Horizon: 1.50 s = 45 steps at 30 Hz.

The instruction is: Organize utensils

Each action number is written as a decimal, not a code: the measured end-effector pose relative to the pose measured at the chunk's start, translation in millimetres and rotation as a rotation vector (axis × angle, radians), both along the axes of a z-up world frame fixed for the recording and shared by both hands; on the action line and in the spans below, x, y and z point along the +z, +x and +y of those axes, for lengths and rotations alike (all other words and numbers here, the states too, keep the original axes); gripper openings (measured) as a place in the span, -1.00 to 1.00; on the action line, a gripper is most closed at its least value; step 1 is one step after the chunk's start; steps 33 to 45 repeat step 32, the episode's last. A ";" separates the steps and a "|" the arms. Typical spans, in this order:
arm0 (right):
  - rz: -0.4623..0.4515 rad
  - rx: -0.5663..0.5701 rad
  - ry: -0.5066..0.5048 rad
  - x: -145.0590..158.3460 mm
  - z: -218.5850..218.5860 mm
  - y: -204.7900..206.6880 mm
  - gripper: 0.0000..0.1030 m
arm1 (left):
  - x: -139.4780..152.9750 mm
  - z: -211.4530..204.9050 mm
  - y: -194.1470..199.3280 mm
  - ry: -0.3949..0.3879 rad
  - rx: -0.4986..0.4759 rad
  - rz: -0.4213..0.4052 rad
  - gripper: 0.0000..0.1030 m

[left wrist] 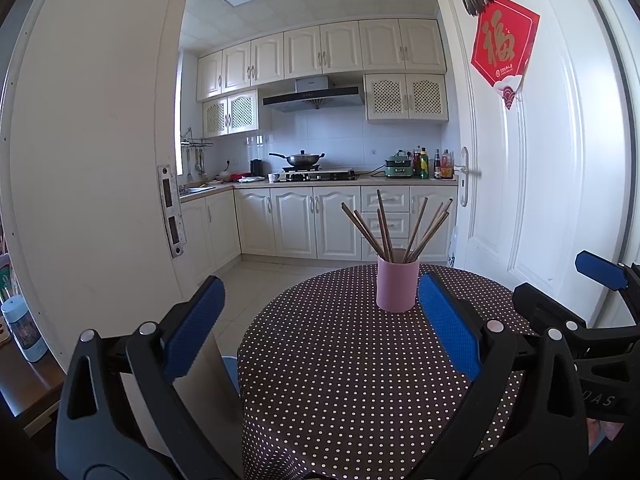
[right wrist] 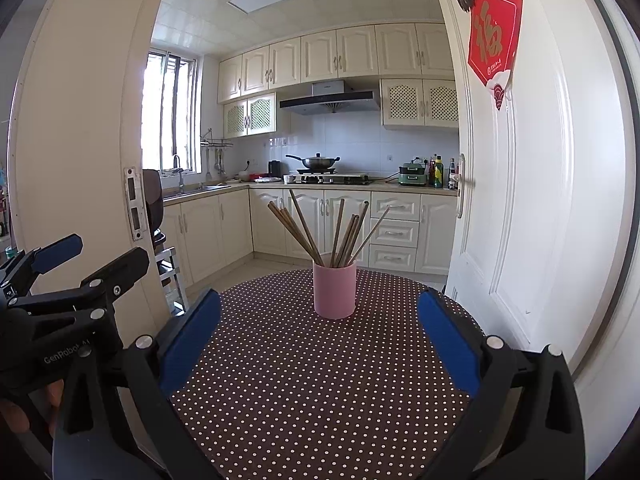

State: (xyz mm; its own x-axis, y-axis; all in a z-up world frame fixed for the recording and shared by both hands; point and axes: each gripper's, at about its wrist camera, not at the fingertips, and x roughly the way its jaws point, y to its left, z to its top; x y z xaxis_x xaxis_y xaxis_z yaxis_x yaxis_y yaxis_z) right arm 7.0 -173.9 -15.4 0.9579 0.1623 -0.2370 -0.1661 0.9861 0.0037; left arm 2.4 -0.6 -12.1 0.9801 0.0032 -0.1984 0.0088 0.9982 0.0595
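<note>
Pink and upright, a cup [left wrist: 397,285] packed with fanned-out wooden chopsticks [left wrist: 394,227] stands toward the far edge of a round counter [left wrist: 340,380] draped in a brown, white-dotted cloth. Both handheld tools hover above the near side, well apart from the cup: the left tool [left wrist: 322,328] with its blue-padded fingers [left wrist: 196,324] spread wide and gripping nothing, the right tool [right wrist: 320,336] likewise fully open and empty. Seen from the left wrist camera, the cup sits close ahead of the left tool's right-hand finger, with bare cloth between. Each tool shows at the edge of the other's view. Behind the counter, a white door [left wrist: 532,184] bearing a red diamond-shaped paper charm [left wrist: 505,50] stands open onto a kitchen with cream cabinets [left wrist: 316,220], a wok [left wrist: 302,158] on the stove and bottles [left wrist: 434,164] by the wall.
</note>
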 end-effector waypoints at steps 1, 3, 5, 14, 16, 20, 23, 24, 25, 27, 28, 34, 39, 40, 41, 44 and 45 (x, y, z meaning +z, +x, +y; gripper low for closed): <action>0.001 0.001 0.000 0.7 -0.3 2.4 0.84 | -0.1 -0.2 0.9 0.001 0.001 0.001 0.85; 0.001 0.000 0.000 0.7 -0.6 3.6 0.84 | -0.1 -0.3 2.9 0.002 0.000 0.002 0.85; 0.000 0.000 0.000 0.6 -0.6 4.3 0.84 | -0.2 -0.6 4.0 0.001 0.000 0.003 0.85; 0.006 -0.001 -0.006 -2.3 0.2 14.4 0.84 | -3.0 0.0 11.2 0.005 0.002 0.011 0.86; 0.010 -0.001 -0.005 -3.4 -0.2 18.6 0.84 | -4.6 0.8 15.1 0.005 0.002 0.015 0.86; 0.021 -0.002 -0.009 -6.2 0.6 27.6 0.84 | -8.9 1.3 23.7 0.007 0.005 0.027 0.85; 0.031 -0.003 -0.010 -10.0 1.2 33.8 0.84 | -13.6 1.7 31.9 0.009 0.006 0.041 0.85; 0.036 -0.003 -0.011 -11.3 1.2 36.7 0.84 | -15.0 2.1 34.1 0.010 0.006 0.044 0.86; 0.039 -0.003 -0.011 -11.9 1.3 39.0 0.84 | -16.6 1.9 37.1 0.011 0.006 0.049 0.85; 0.050 -0.005 -0.016 -15.0 0.9 46.6 0.84 | -18.8 1.4 43.7 0.013 0.005 0.061 0.85; 0.054 -0.006 -0.020 -15.9 0.6 49.3 0.84 | -20.7 1.2 47.7 0.014 0.004 0.071 0.85; 0.079 -0.018 -0.043 -21.9 -1.7 65.3 0.84 | -29.2 2.9 62.2 0.014 0.005 0.110 0.86; 0.079 -0.018 -0.043 -21.9 -1.7 65.3 0.84 | -29.2 2.9 62.2 0.014 0.005 0.110 0.86; 0.079 -0.018 -0.043 -21.9 -1.7 65.3 0.84 | -29.2 2.9 62.2 0.014 0.005 0.110 0.86; 0.079 -0.018 -0.043 -21.9 -1.7 65.3 0.84 | -29.2 2.9 62.2 0.014 0.005 0.110 0.86; 0.079 -0.018 -0.043 -21.9 -1.7 65.3 0.84 | -29.2 2.9 62.2 0.014 0.005 0.110 0.86; 0.079 -0.018 -0.043 -21.9 -1.7 65.3 0.84 | -29.2 2.9 62.2 0.014 0.005 0.110 0.86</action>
